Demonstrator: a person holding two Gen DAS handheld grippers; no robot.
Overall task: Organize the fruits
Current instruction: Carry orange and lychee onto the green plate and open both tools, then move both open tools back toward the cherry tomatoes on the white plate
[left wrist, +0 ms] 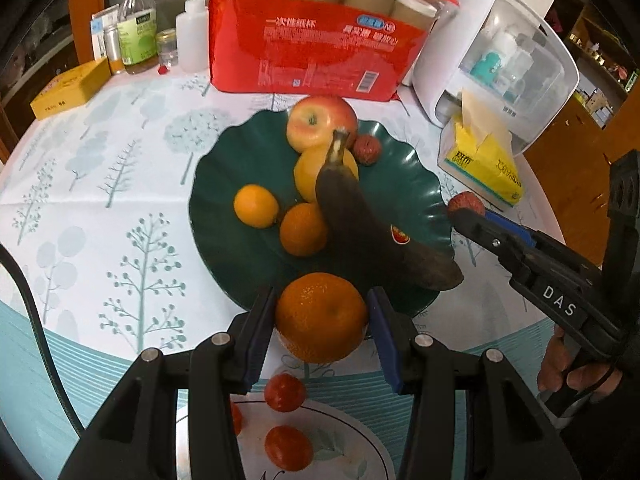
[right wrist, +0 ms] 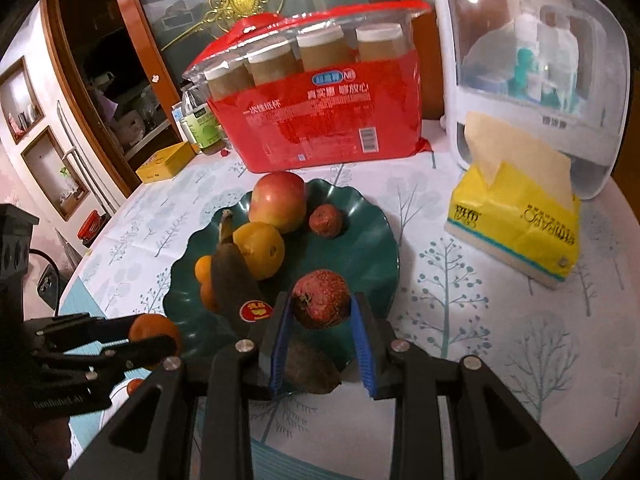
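A dark green plate point(left wrist: 224, 184) holds an apple point(left wrist: 316, 122), a yellow fruit point(left wrist: 308, 172), two small oranges point(left wrist: 256, 205), a small red fruit point(left wrist: 367, 150) and a blackened banana point(left wrist: 360, 224). My left gripper point(left wrist: 322, 320) is shut on a large orange point(left wrist: 322, 318) at the plate's near rim. My right gripper point(right wrist: 322, 312) is shut on a red fruit point(right wrist: 322, 300) above the plate's point(right wrist: 372, 248) right edge. In the left wrist view the right gripper point(left wrist: 466, 212) shows at the right with the red fruit point(left wrist: 466, 203).
A white plate point(left wrist: 360, 436) with small red tomatoes point(left wrist: 286, 392) lies below my left gripper. A red pack of paper cups point(left wrist: 320, 44), a yellow tissue pack point(right wrist: 516, 228), a white storage box point(right wrist: 532, 64), bottles point(left wrist: 138, 28) and a yellow box point(left wrist: 72, 88) line the table's far side.
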